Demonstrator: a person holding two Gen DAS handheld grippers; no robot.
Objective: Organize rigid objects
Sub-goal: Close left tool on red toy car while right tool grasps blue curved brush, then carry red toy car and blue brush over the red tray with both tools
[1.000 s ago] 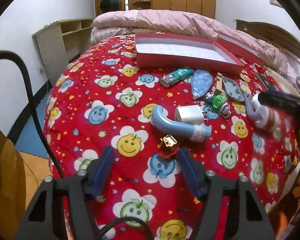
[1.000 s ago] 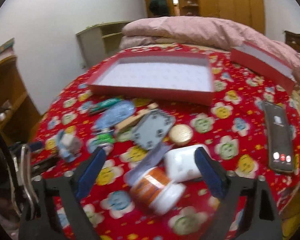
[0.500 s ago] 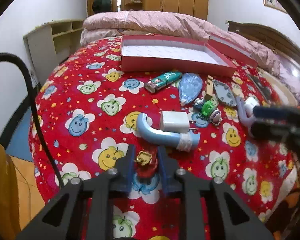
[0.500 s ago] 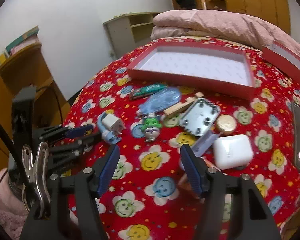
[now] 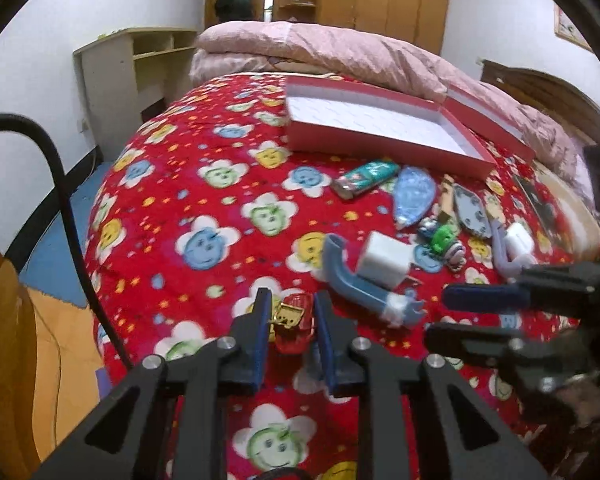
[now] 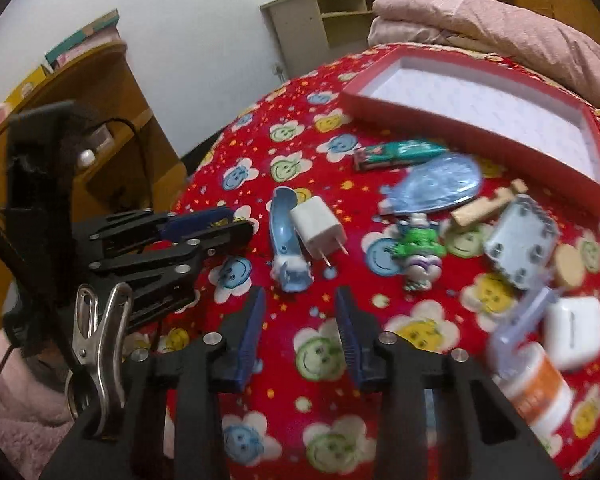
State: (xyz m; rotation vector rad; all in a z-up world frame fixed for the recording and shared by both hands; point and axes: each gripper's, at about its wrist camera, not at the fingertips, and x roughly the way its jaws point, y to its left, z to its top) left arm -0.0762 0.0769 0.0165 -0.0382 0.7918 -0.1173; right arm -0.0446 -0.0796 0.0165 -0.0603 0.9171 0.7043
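My left gripper (image 5: 290,304) is shut on a small red and gold toy car (image 5: 294,322), lifted slightly above the red flowered cloth. My right gripper (image 6: 300,304) is open and empty, just in front of the blue curved handle (image 6: 286,240) and white charger (image 6: 318,226). The open red box (image 5: 380,128) with a white floor stands at the back; it also shows in the right wrist view (image 6: 480,108). The left gripper (image 6: 204,228) shows at the left of the right wrist view. The right gripper (image 5: 488,312) shows at the right of the left wrist view.
On the cloth lie a teal tube (image 5: 366,178), a blue oval case (image 5: 414,196), a green figure (image 6: 418,242), a grey plate (image 6: 522,240), a round coin-like disc (image 6: 568,266), a white earbud case (image 6: 574,330) and an orange-labelled jar (image 6: 536,384). The red lid (image 5: 488,116) lies beyond.
My left gripper closed on the red toy car and raised it. My right gripper swung left, towards the blue handle and charger, and narrowed its opening.
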